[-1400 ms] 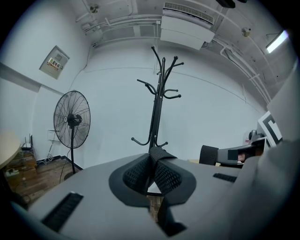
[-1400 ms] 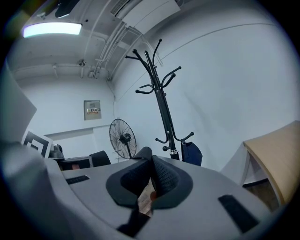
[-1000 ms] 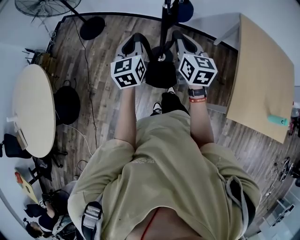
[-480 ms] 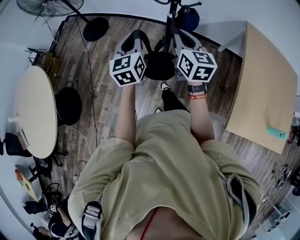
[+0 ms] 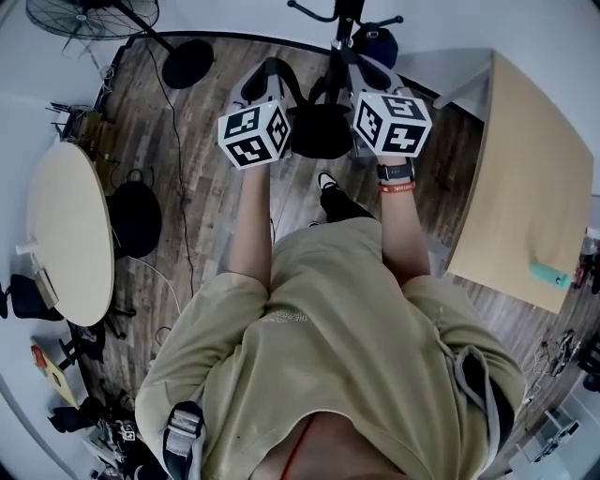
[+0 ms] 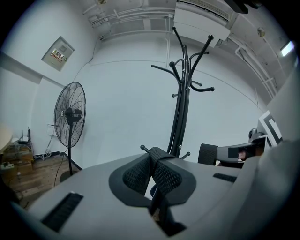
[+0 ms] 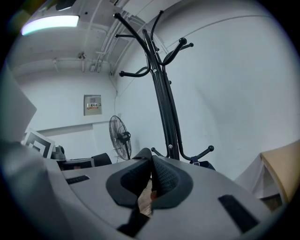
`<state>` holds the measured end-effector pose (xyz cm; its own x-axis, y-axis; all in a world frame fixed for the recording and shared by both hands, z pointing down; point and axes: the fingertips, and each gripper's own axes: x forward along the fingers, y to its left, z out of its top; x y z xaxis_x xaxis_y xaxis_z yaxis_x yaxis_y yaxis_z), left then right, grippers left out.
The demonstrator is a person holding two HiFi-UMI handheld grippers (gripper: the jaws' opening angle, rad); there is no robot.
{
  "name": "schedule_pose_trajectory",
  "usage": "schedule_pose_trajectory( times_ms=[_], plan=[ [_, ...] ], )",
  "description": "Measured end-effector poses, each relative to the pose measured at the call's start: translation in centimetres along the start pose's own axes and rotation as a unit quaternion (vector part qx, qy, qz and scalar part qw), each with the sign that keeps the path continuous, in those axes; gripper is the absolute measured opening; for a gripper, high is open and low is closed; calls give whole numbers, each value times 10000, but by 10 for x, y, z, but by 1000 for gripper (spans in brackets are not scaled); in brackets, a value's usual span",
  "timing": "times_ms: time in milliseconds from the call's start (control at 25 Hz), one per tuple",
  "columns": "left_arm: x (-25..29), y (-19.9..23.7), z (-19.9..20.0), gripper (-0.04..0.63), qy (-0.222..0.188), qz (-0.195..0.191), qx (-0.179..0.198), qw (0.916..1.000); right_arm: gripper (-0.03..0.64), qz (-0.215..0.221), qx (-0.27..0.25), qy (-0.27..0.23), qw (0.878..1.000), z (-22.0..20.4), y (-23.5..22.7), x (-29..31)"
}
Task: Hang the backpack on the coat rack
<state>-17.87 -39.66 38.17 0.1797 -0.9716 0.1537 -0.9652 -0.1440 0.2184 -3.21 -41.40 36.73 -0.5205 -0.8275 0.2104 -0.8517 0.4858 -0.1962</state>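
A black backpack (image 5: 319,131) hangs between my two grippers in the head view, carried by its black shoulder straps (image 5: 281,73). My left gripper (image 5: 265,86) is shut on one strap (image 6: 157,154), which runs over the closed pads. My right gripper (image 5: 366,77) is shut on the other strap (image 7: 144,153). The black coat rack (image 5: 343,17) stands straight ahead, just beyond the backpack. Its pole and curved hooks rise above both sets of jaws in the left gripper view (image 6: 181,93) and the right gripper view (image 7: 161,93). The backpack's body is hidden in both gripper views.
A dark blue bag (image 5: 377,42) hangs low on the rack. A standing fan (image 5: 89,14) with a round base (image 5: 187,61) is at the left by the wall. A round table (image 5: 61,225) is at the left, a wooden table (image 5: 525,178) at the right.
Both grippers and the backpack have shifted a little up the head view toward the rack. The rack's top hooks have come into view there.
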Motion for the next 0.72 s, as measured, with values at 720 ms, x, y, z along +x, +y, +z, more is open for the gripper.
schedule_pose_trajectory(
  times_ms=[720],
  plan=[
    [49,3,-21,25,321,-81,-99,9994,18,-189,133,608,9979,-17,-22,22]
  ],
)
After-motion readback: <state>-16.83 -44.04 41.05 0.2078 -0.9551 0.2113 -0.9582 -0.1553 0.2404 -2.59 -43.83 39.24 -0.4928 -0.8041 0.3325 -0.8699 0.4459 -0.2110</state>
